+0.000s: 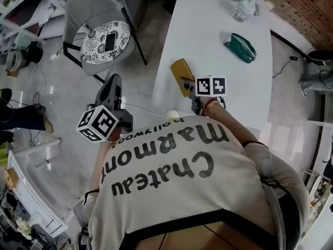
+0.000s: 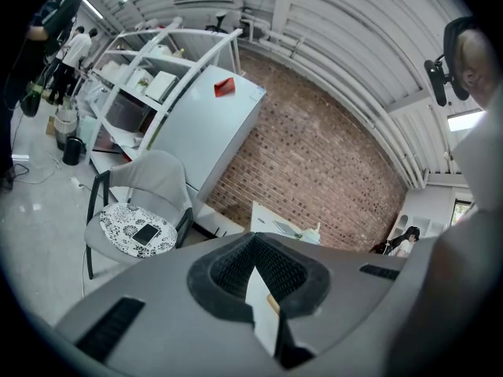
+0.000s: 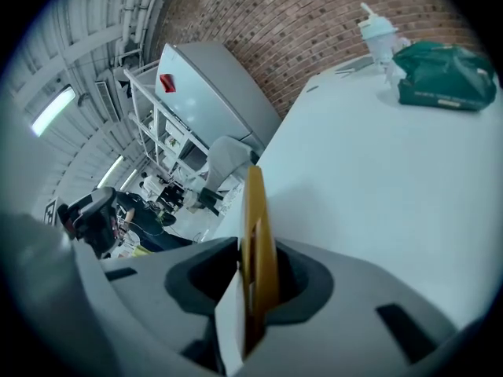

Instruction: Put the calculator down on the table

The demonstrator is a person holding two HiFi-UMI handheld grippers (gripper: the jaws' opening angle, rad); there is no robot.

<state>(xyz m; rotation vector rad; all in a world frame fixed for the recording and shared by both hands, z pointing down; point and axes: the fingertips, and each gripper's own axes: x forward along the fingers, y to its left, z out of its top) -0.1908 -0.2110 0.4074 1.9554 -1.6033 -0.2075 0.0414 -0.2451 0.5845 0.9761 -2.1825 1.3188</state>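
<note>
As I look down from the head view, my right gripper point(image 1: 190, 87) has its jaws clamped on the thin yellow calculator point(image 1: 180, 72). It stands edge-up between the pads, right at the near left edge of the long white table point(image 1: 208, 35). I cannot tell whether its lower edge touches the tabletop. In the right gripper view, bare white surface spreads ahead and to the right of the calculator, so that side is open. The only things on that stretch are a dark green zipped pouch point(image 1: 240, 47), well apart toward the far right, and a clear plastic bottle point(image 1: 243, 8) beyond it near the far end. To the left, the table edge drops straight to the glossy pale floor point(image 1: 62, 87). My left gripper point(image 1: 114, 82) hangs out over that floor, well clear of the table, jaws drawn together with nothing between them. It points toward a grey shell chair point(image 1: 99, 9) whose black-and-white patterned cushion point(image 1: 96, 43) carries a dark phone point(image 1: 111, 40). A strip of floor separates the chair from the table's left edge.
</note>
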